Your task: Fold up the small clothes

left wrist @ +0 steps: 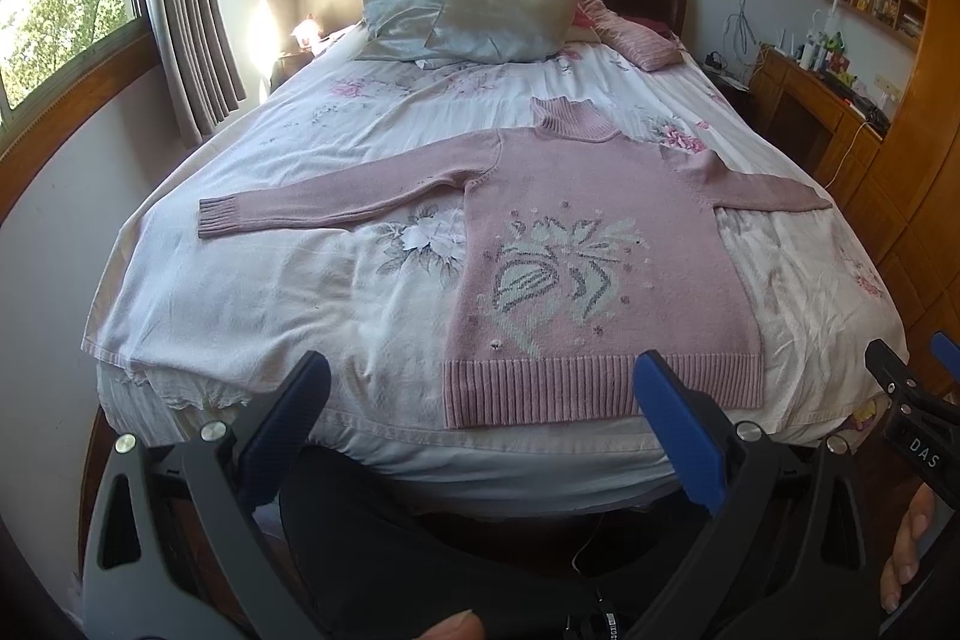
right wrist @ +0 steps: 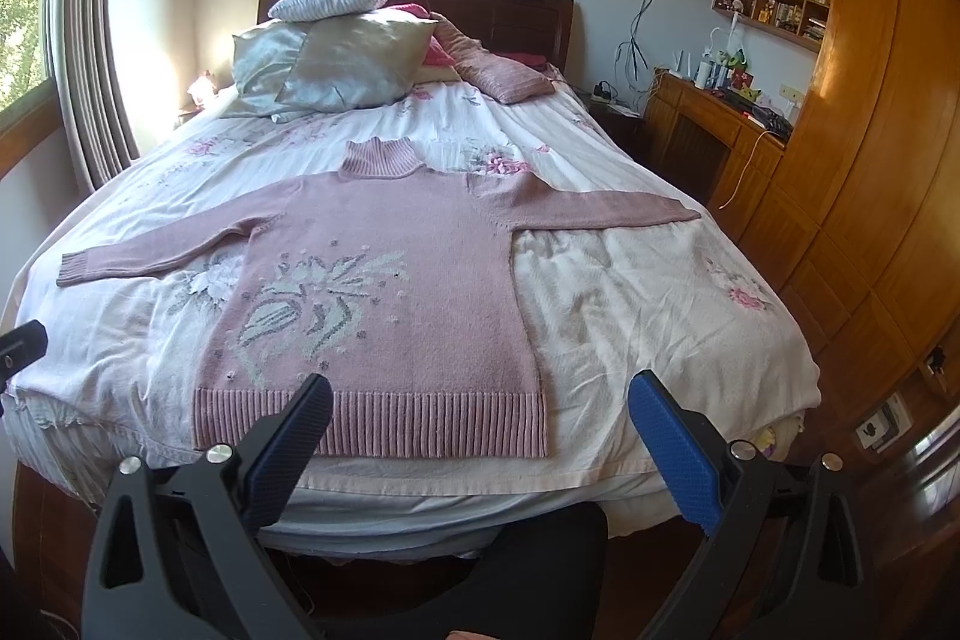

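While both grippers (left wrist: 480,382) (right wrist: 480,400) gape, sweater (right wrist: 384,274) lies flat ahead — untouched.

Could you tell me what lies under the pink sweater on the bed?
The pink sweater lies flat on a white floral bedspread; a grey printed flower shows beside its body. Whatever is printed beneath is covered.

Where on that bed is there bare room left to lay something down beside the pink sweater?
The widest free patch is the bedspread below the sweater's right sleeve, out to the bed's edge. A second lies under the left sleeve. A bare strip runs between the collar and the pillows. The head end is crowded with pillows.
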{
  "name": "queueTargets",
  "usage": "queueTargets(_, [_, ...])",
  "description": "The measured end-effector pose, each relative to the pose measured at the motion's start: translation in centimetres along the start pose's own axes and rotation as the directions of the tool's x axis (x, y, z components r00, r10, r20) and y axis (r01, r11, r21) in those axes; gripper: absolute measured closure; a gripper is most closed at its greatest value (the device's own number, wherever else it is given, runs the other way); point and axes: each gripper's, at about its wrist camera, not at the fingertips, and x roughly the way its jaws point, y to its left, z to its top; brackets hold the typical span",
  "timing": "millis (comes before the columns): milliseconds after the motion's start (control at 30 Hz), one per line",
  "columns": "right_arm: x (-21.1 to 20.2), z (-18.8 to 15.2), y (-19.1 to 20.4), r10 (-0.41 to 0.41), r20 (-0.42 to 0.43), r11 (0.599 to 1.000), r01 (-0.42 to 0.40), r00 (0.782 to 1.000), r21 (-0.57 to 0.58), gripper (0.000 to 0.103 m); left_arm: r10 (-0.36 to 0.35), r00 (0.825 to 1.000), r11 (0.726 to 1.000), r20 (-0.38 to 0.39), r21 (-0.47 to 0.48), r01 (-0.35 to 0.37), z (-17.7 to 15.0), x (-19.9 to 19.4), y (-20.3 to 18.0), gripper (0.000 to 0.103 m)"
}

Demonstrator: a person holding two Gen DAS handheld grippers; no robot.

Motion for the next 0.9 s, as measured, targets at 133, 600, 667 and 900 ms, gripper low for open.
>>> queueTargets(133, [0.5, 0.1, 0.1, 0.001, -0.006, 1.0, -0.001, 1.0, -0.003, 0.004, 0.002, 1.0, 1.0, -0.003, -0.003, -0.002, 0.0, 0.1, 0.0, 0.003])
queueTargets(600, [2.9, 0.9, 0.4, -0.003, -0.042, 1.0, 0.003, 0.999, -0.015, 0.004, 0.004, 0.998, 1.0, -0.056, -0.015, -0.005, 1.0, 3.0, -0.5, 0.003])
queueTargets(667, [3.6, 1.1, 0.4, -0.011, -0.044, 1.0, 0.01, 0.999, -0.024, 0.004, -0.006, 0.997, 1.0, -0.071, -0.019, 0.004, 1.3, 3.9, -0.6, 0.003])
queueTargets(900, [6.9, 2.0, -0.9, 0.04, 0.087, 0.995, -0.032, 0.995, -0.089, 0.004, -0.161, 0.986, 0.987, -0.036, 0.017, 0.162, 3.0, 7.7, -1.7, 0.003])
